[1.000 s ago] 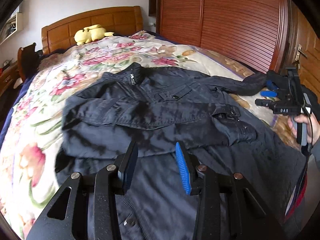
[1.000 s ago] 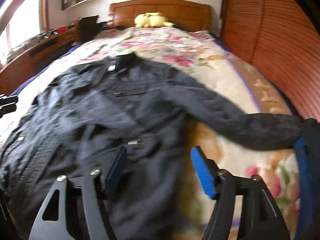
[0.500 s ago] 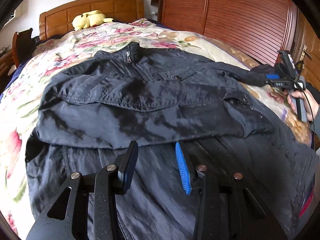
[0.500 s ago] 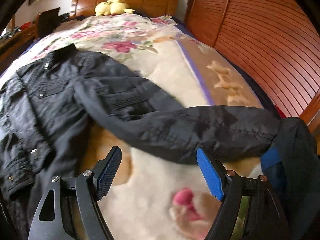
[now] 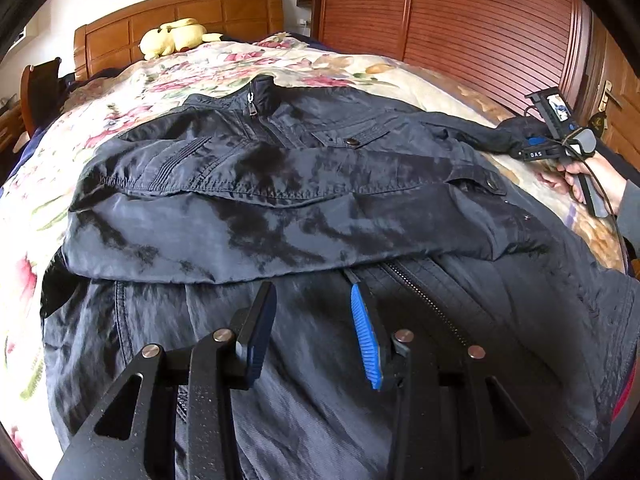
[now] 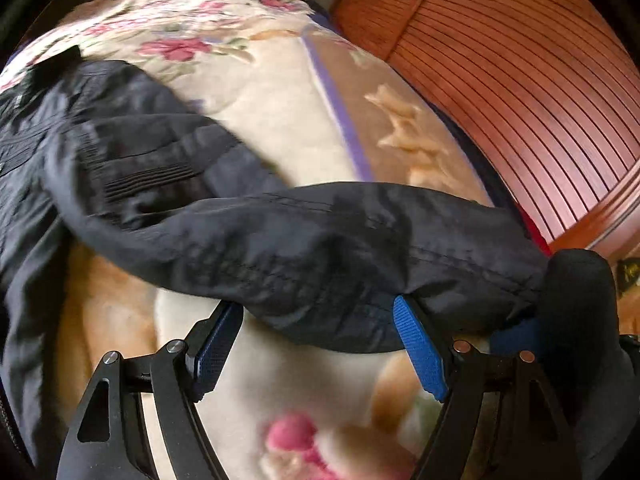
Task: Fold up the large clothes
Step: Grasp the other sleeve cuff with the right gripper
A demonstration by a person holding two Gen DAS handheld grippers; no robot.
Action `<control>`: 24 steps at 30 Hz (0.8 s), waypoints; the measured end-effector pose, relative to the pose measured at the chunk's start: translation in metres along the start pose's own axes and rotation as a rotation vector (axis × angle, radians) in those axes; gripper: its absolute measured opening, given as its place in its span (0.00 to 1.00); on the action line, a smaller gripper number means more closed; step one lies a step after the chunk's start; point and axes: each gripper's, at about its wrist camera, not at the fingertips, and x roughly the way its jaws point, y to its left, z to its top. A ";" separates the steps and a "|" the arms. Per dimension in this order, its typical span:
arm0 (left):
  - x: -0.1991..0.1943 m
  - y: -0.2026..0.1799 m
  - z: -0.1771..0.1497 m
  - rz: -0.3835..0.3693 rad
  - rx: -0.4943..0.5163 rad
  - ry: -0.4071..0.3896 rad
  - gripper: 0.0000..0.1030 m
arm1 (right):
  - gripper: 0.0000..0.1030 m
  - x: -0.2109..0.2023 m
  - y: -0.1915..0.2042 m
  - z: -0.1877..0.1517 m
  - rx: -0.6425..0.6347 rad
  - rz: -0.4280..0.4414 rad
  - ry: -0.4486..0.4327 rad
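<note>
- A dark jacket (image 5: 304, 208) lies face up across a bed covered by a floral bedspread (image 5: 60, 168), its collar and zip pull pointing toward the headboard (image 5: 180, 12).
- One sleeve is folded across the chest; the other sleeve (image 6: 320, 240) stretches out sideways over the bedspread toward the slatted wooden wardrobe doors (image 6: 520, 80).
- The left gripper (image 5: 312, 332) hovers over the jacket's lower front, beside the zip; its jaws stand apart with nothing between them.
- The right gripper (image 6: 320, 344) sits at the outstretched sleeve near the cuff, jaws wide apart; the cloth lies just above the fingertips, and I cannot tell whether it touches them.
- In the left wrist view, the right gripper (image 5: 556, 136) shows at the sleeve's end, held by a hand (image 5: 576, 176).
- A yellow plush toy (image 5: 172, 38) rests against the headboard.
</note>
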 end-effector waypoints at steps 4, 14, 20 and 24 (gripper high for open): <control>0.001 0.000 -0.001 -0.001 -0.001 0.005 0.39 | 0.77 0.011 0.007 0.004 -0.046 -0.050 0.018; 0.001 0.001 -0.002 -0.003 -0.003 0.010 0.39 | 0.16 0.015 0.012 0.018 -0.095 -0.064 0.050; 0.000 0.002 -0.001 -0.005 -0.003 0.003 0.39 | 0.08 -0.039 0.002 0.040 -0.044 -0.033 -0.117; -0.004 0.006 -0.001 -0.011 -0.012 0.000 0.39 | 0.08 -0.081 0.007 0.050 -0.057 -0.002 -0.191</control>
